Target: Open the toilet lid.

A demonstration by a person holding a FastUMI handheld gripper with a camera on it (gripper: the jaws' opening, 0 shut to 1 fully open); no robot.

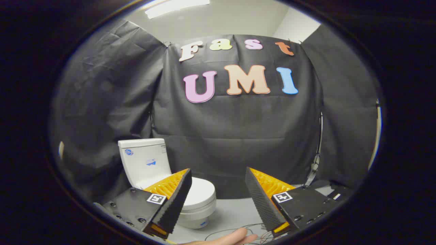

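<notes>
The gripper point(218, 177) has two wedge-shaped fingers point(177, 200) with ribbed inner faces, each on a flat dark block dotted with screw heads. Each block bears a small square black-and-white marker point(156, 198). Beneath them a bare hand point(228, 239) shows, without sleeve or glove.

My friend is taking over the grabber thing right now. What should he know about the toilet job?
Tongs: open, holding nothing, up in the air and apart from the toilet.
White ceramic toilet: stands on the pale grey floor beyond the tongs, partly behind the left finger. Its boxy white tank is against the black cloth wall.
White toilet lid: down, flat on the bowl.
A person's hand shows just under the tongs, near thin wires on the floor.
Done: nothing yet.
Left: reach the lid's front edge and lift it up toward the tank.
</notes>
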